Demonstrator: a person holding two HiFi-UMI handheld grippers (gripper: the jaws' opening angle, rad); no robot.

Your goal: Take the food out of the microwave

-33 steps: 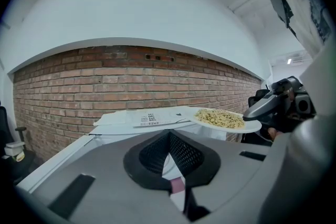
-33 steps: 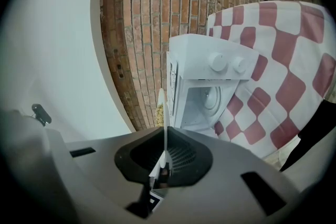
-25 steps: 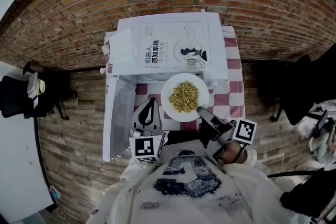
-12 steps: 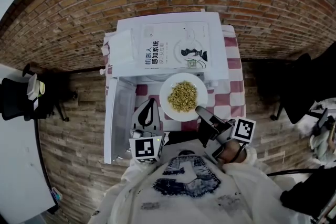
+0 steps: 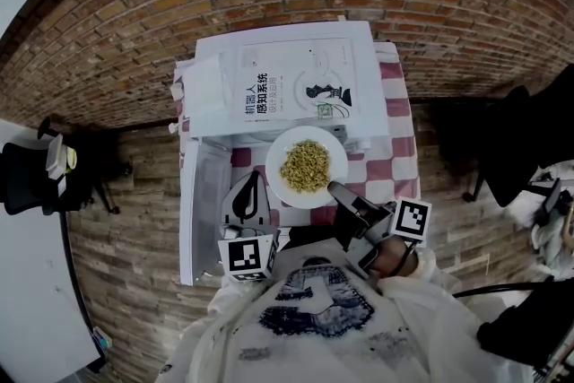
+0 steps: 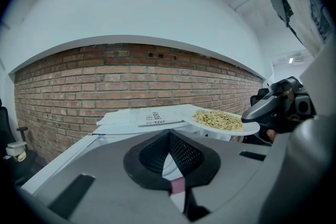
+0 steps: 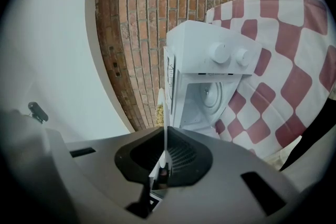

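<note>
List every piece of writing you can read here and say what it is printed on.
"机器人感知系统": the large title on the white book lying on top of the microwave.
Smaller print on that book: too small to read.
The knobs: no readable markings.

Legible print, head view: white book cover (image 5: 300,81) lying flat on top of the white microwave (image 7: 195,38). I read large dark Chinese characters, 机器人感知系统; the smaller lines under them are too small. In the left gripper view the same cover (image 6: 156,116) is unreadable. Black-and-white square coded markers on the cubes of the left gripper (image 5: 256,179) and right gripper (image 5: 334,189); no digits on them.
</note>
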